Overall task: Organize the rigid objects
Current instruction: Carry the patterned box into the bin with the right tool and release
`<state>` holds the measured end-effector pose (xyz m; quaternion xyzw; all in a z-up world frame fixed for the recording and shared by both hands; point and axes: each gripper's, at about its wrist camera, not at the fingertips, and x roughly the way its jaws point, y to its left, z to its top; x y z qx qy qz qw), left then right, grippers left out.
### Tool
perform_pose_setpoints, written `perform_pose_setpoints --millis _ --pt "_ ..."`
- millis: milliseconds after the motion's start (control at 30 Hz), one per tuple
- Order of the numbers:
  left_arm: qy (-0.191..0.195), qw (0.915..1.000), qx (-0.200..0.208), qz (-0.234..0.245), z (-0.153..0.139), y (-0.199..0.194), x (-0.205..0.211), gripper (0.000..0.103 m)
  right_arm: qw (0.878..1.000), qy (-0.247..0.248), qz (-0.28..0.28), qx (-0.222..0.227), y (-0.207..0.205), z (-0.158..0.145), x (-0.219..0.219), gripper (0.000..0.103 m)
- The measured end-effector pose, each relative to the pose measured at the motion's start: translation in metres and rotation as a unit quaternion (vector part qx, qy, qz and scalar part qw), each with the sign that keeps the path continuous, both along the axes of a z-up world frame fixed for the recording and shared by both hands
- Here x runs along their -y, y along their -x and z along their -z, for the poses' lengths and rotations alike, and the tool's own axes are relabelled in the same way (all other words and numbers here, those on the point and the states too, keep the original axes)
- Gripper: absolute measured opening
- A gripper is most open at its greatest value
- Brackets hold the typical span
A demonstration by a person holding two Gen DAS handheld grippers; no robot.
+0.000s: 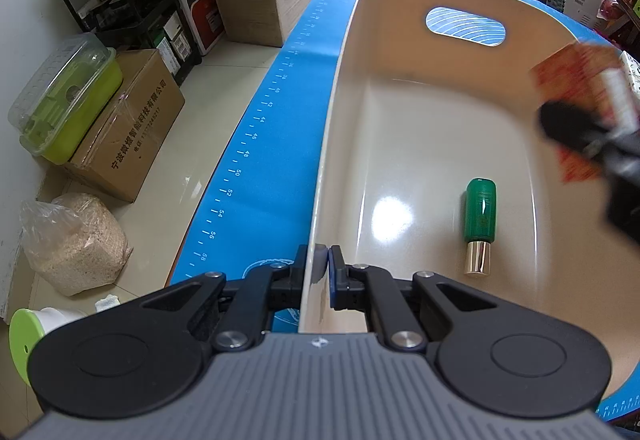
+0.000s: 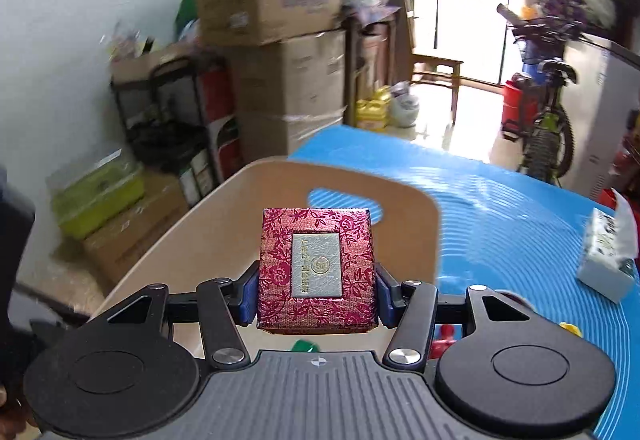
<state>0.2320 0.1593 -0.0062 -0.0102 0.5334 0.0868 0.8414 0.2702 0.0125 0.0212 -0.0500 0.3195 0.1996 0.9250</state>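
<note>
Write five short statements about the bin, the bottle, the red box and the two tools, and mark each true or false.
1. The left tool is clamped on the rim of the beige bin. True.
2. The green bottle stands upright in the bin. False: it lies on its side on the bin floor.
3. The right tool grips a red floral box. True.
4. The red box already rests on the bin floor. False: it is held above the bin.
5. The bin sits on a green mat. False: the mat is blue.

Open bin floor beyond the green bottle, near wall blocked by clamped left tongs.
</note>
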Motion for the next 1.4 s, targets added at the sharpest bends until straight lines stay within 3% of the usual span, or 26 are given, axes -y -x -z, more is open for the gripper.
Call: perform_pose_setpoints --millis 333,600,733,900,1000,1400 --pt "0.0 1.0 0.0 0.001 0.0 0.0 0.0 0.011 0.996 0.051 -0.015 -0.076 -0.004 0.037 -0.028 0.059" --pt "0.001 1.0 0.0 0.0 0.001 0.0 0.001 0.011 0.99 0.072 -0.029 -0.121 -0.01 0.046 -0.035 0.059" --pt "0.0 1.0 0.0 0.0 0.002 -0.001 0.002 0.011 0.99 0.066 -0.033 -0.118 -0.01 0.043 -0.033 0.067" --pt "0.001 1.0 0.0 0.001 0.001 -0.001 0.002 0.011 0.992 0.044 -0.041 -0.11 -0.006 0.034 -0.023 0.068" --pt "0.001 1.0 0.0 0.001 0.001 -0.001 0.001 0.011 0.995 0.023 -0.034 -0.092 -0.002 0.018 -0.013 0.079" --pt "0.001 1.0 0.0 0.001 0.001 -0.001 0.001 0.011 0.998 -0.028 0.043 -0.036 0.002 -0.028 0.069 0.081"
